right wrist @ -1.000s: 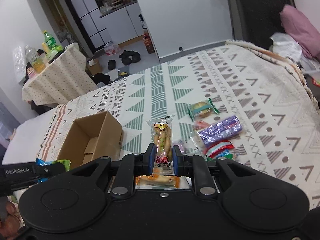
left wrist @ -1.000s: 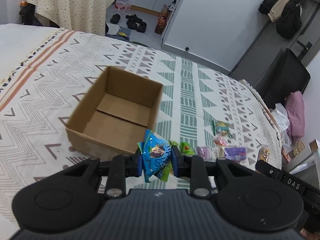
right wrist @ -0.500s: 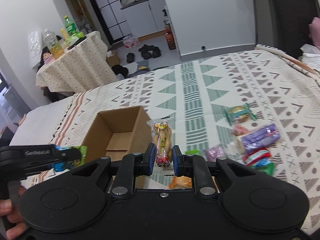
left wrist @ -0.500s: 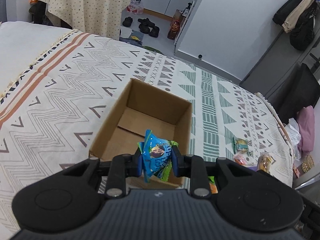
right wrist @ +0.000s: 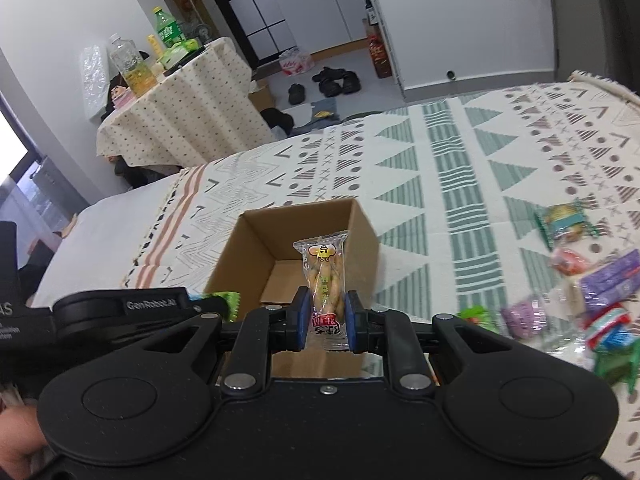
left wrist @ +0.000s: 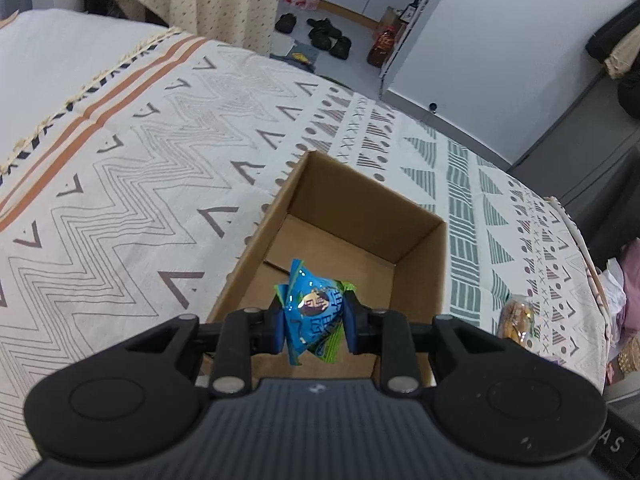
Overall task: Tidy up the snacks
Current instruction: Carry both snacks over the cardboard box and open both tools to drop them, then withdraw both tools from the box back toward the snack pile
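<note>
- Patterned bedspread (left wrist: 152,168) covers the bed; an open cardboard box (left wrist: 420,264) rests on it.
- Left gripper (left wrist: 314,322) pinches a blue-and-green snack packet (left wrist: 310,312), held above the box's near edge.
- Right gripper (right wrist: 325,322) clamps a clear peanut packet (right wrist: 325,280) upright, in front of the box opening.
- Loose snacks (right wrist: 600,284) lie on the bedspread to the right of the box, apart from it.
- Cloth-draped side table (right wrist: 180,108) with bottles stands beyond the bed.
</note>
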Available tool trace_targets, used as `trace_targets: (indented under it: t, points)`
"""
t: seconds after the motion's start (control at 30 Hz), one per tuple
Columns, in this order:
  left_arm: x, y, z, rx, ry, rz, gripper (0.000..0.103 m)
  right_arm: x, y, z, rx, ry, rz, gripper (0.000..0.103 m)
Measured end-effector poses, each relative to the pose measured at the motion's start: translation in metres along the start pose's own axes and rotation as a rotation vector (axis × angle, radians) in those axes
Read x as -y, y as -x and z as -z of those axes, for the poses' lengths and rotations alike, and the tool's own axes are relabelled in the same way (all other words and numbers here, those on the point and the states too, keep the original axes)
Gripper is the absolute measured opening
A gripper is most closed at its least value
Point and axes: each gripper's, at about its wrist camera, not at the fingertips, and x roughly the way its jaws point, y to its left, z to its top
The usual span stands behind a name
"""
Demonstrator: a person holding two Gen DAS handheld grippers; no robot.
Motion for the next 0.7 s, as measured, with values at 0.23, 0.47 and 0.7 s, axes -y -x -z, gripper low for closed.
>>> trace_targets:
  t: [0.23, 0.47, 0.7]
  points:
    - [-0.007, -0.002, -0.004, 0.004, 0.012, -0.021, 0.038, -0.005, -0.020, 0.000, -0.033, -0.021, -0.036, 0.019]
    - [-0.014, 0.010, 0.004, 0.005, 0.052, -0.053, 0.055, -0.013, -0.024, 0.003, -0.062, 0.005, -0.068, 0.023]
    - [-0.008, 0.021, 0.016, -0.018, 0.042, -0.074, 0.072, 0.005, -0.003, 0.008, -0.029, -0.024, -0.056, 0.045]
